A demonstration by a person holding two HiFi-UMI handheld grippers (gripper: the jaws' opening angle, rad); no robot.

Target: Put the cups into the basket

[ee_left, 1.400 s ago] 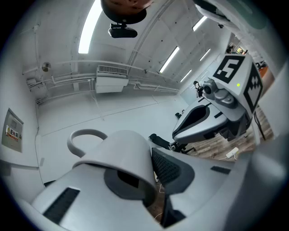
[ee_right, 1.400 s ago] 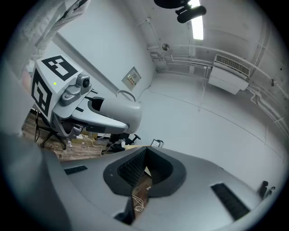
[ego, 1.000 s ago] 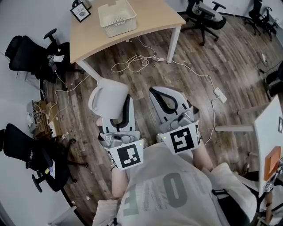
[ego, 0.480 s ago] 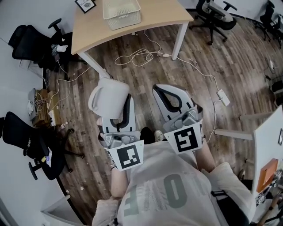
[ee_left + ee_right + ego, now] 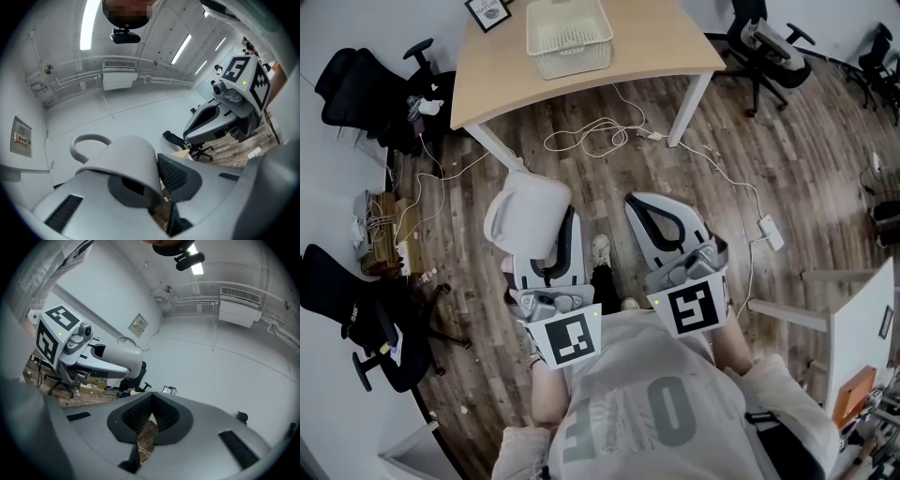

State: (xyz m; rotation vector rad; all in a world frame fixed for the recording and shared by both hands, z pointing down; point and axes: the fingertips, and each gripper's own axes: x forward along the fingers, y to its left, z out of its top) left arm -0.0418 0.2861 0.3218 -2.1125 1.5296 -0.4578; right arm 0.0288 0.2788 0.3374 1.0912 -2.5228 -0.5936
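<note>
White cup (image 5: pixel 124 161) | left claw (image 5: pixel 152 183) is clamping its wall, handle jutting to the claw's left, holding it secure for carrying | right claw (image 5: pixel 143 420), jaws together, is holding nothing, beside it | basket (image 5: pixel 569 36) is sitting on the table (image 5: pixel 647 42), well ahead of both claws.

Your head camera looks steeply down past your shirt onto the left gripper (image 5: pixel 546 221), the right gripper (image 5: pixel 654 214), the floor (image 5: pixel 750 141) and the bench (image 5: pixel 647 37) far ahead. Each gripper camera sits close behind its own jaws, tilted up at wall and ceiling; the left one has the cup (image 5: pixel 126 159) filling its foreground. Each gripper view catches the other gripper and a strip of floor toward its inner side
</note>
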